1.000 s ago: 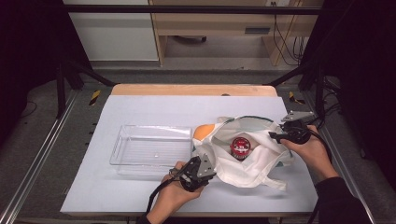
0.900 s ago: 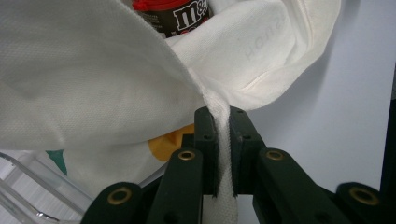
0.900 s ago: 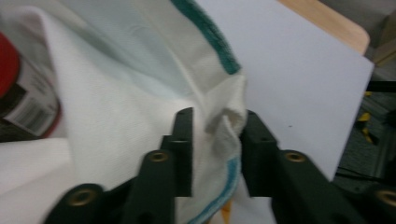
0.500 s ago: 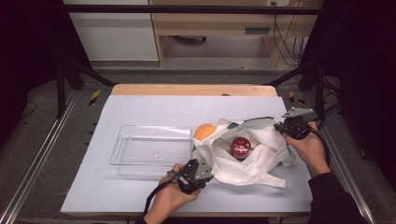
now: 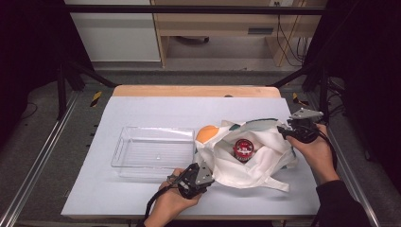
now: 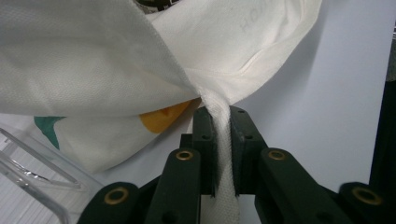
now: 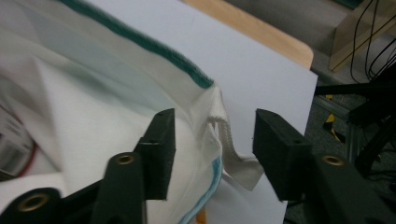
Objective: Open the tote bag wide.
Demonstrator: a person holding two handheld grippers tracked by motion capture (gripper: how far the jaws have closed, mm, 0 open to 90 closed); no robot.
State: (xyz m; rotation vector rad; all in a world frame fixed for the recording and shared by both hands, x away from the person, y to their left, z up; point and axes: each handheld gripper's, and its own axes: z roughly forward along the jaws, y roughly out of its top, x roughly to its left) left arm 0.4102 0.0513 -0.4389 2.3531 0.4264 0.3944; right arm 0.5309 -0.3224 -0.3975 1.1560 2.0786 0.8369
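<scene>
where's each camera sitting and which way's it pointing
High view: above the person's side of the table, facing forward and down; both forearms and hands enter from the bottom.
Left gripper view: on the left gripper, looking along its jaws, shut on the bag edge.
Right gripper view: on the right gripper, looking along jaws that have just been opening, the bag's rim between them.
Shared: all show the bag.

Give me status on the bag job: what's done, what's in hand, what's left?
Done: the white cloth bag lies spread open on the table, a red can showing inside. In hand: the left tool pinches the bag's near edge; the right tool has just been opening, the bag's rim loose between its jaws. Left: the clear tray beside the bag holds nothing yet.
</scene>
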